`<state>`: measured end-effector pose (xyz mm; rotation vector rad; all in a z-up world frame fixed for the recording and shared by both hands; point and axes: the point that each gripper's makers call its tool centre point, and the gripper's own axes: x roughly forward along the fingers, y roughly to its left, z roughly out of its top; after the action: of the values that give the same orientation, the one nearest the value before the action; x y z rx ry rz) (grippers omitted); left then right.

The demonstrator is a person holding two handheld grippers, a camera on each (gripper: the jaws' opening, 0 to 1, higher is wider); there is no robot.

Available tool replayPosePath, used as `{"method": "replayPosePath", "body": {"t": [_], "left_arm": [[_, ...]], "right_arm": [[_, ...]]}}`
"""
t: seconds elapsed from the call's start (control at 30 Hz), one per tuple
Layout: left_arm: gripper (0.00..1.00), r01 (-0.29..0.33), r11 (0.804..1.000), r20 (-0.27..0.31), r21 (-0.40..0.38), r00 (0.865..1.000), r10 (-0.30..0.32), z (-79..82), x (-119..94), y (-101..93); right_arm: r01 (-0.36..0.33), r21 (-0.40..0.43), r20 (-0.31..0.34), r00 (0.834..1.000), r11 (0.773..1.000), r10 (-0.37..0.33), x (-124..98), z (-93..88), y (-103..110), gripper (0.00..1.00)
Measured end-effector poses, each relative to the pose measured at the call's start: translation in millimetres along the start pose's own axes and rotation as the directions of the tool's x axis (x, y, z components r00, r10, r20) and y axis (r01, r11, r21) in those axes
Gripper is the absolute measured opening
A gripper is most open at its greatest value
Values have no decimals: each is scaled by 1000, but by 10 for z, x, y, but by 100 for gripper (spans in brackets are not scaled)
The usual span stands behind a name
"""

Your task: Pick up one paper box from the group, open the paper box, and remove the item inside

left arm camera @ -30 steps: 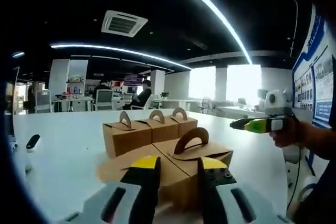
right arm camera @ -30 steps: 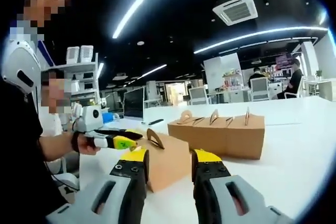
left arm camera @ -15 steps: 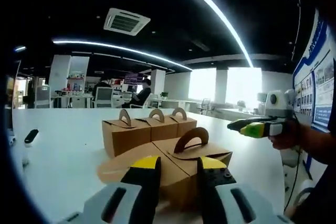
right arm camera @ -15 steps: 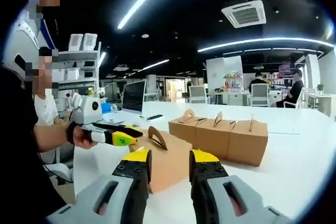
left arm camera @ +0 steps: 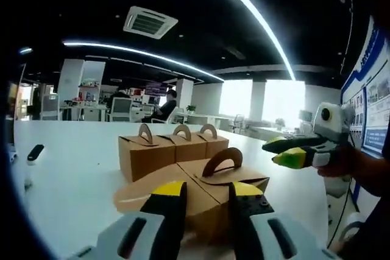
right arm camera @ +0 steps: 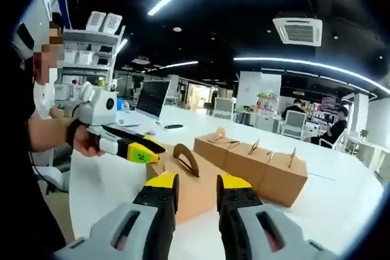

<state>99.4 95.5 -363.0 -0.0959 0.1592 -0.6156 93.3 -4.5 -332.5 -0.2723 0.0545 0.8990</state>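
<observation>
We are working at a white table (left arm camera: pixel 73 168), where three paper boxes (left arm camera: pixel 173 150) are sitting in a row at twelve o'clock in the left gripper view. The nearer paper box (left arm camera: pixel 213 190) is lying apart from them, just behind our left gripper (left arm camera: pixel 206 196), whose jaws are standing released with a gap. Our right gripper (right arm camera: pixel 190 188) is hovering near that box at six o'clock in its own view, jaws parted, grasping nothing.

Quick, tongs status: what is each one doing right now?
Left tongs: open, holding nothing, just short of the nearest paper box.
Right tongs: open, holding nothing, pointed at that box.
</observation>
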Motion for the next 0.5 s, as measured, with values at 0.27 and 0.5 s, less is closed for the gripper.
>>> {"method": "replayPosePath", "body": {"t": [0.27, 0.5], "left_arm": [[30, 1, 1000, 5, 13, 1000, -1, -3, 4, 53], [30, 8, 1000, 10, 0, 1000, -8, -10, 11, 57]], "right_arm": [[-5, -173, -56, 998, 985, -4, 131, 51, 153, 23], [-5, -241, -69, 998, 970, -12, 200, 64, 239, 22]]}}
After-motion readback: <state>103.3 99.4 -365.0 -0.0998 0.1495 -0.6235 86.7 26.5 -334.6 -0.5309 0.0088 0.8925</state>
